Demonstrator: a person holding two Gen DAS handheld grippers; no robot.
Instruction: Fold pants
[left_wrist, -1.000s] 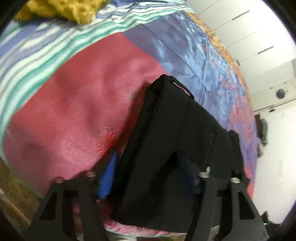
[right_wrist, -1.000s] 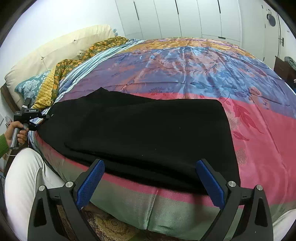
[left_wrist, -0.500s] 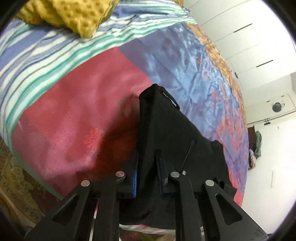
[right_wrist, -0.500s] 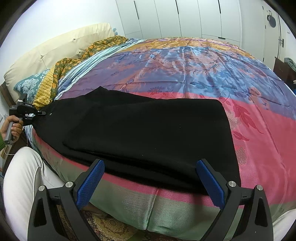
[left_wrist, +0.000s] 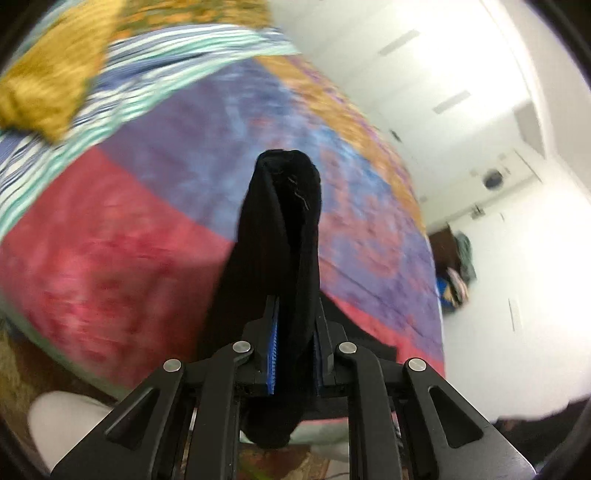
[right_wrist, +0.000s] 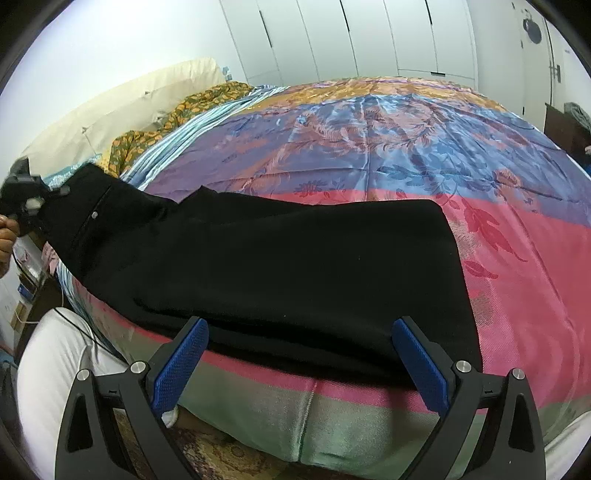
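Black pants lie stretched across the near side of the bed. My left gripper is shut on the waist end of the pants and holds it lifted off the bed; that end stands up bunched between the blue pads. In the right wrist view the left gripper shows at the far left, with the waist end raised. My right gripper is open and empty, just in front of the pants' near edge by the leg end.
The bed has a shiny cover in pink, blue and orange bands. A yellow patterned blanket and pillows lie at the head. White wardrobe doors stand behind. A person's white-clad leg is at the bed's edge.
My left gripper closed on the waist end and lifted it up off the bed. The right gripper stayed in place, open.
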